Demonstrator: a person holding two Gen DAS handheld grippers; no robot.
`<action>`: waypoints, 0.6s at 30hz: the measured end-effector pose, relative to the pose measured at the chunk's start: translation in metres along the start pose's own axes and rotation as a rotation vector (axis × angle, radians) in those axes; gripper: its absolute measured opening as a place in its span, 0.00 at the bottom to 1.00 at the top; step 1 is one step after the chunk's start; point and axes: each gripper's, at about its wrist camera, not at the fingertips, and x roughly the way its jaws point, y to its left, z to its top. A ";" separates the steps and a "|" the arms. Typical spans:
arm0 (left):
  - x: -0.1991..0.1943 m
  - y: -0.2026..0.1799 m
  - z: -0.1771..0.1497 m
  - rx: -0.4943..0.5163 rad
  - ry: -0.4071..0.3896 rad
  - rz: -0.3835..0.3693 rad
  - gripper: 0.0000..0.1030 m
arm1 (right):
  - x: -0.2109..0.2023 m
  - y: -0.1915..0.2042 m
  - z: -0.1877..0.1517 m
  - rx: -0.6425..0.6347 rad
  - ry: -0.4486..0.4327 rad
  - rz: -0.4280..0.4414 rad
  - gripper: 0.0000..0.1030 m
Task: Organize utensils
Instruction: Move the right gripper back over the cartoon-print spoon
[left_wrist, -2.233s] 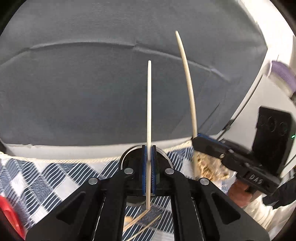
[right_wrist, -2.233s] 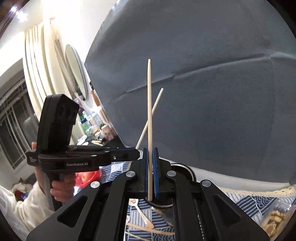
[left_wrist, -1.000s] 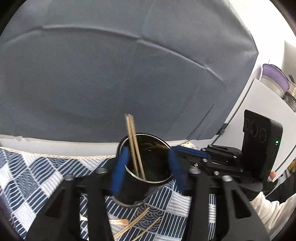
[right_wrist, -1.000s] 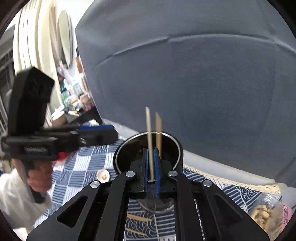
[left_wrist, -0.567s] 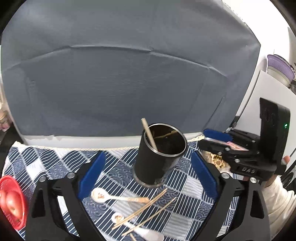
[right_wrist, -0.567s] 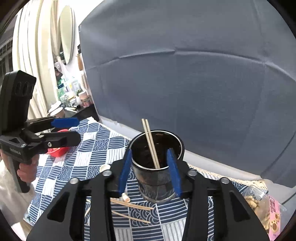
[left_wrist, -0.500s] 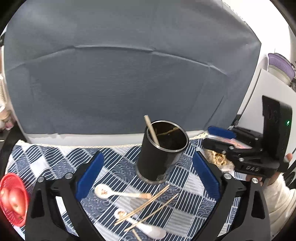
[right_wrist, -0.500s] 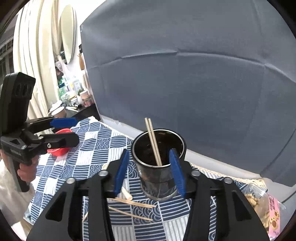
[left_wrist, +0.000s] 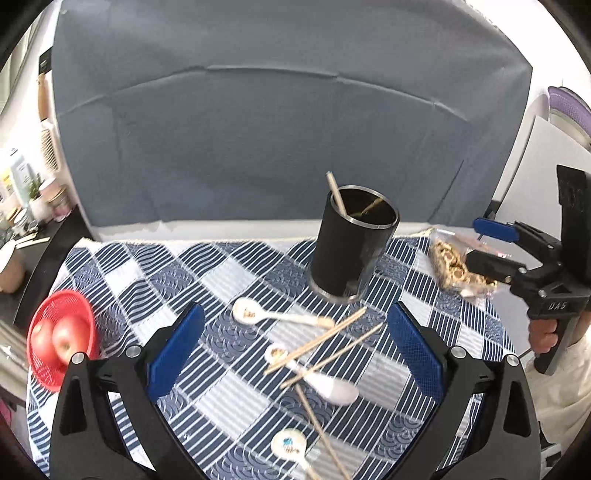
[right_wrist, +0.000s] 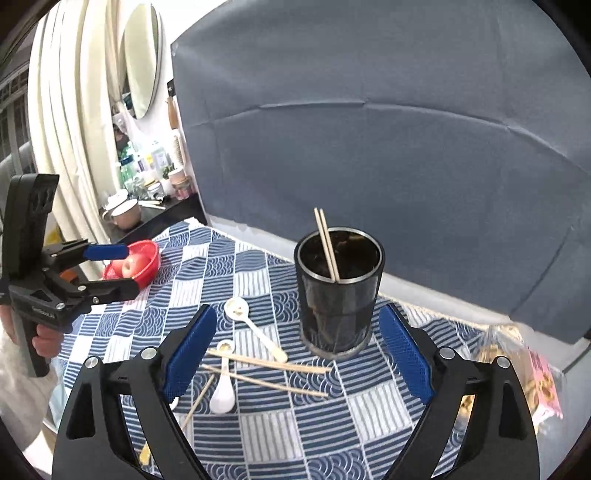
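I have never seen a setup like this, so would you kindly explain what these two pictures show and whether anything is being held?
A person holds a hand-operated claw in each hand; no robot arm is involved. Each picture comes from a wide-angle camera on one claw, looking along its blue-padded fingers. In the left view the left claw frames the bottom and the right claw shows at the right edge; the right view is the mirror case.

On the checked tablecloth stand a black cup holding two chopsticks, with loose chopsticks and white spoons lying before it, a red basket of apples, and a snack bag.

Nothing is held: both claws are open, the right one's jaws having just been opening.
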 end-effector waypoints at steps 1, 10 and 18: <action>-0.003 0.002 -0.005 -0.005 0.005 0.004 0.94 | -0.002 0.002 -0.003 0.005 0.005 -0.004 0.83; -0.023 0.011 -0.044 -0.022 0.054 0.044 0.94 | -0.014 0.018 -0.035 0.038 0.046 0.018 0.84; -0.030 0.019 -0.074 -0.046 0.105 0.064 0.94 | -0.010 0.028 -0.055 0.086 0.080 0.061 0.84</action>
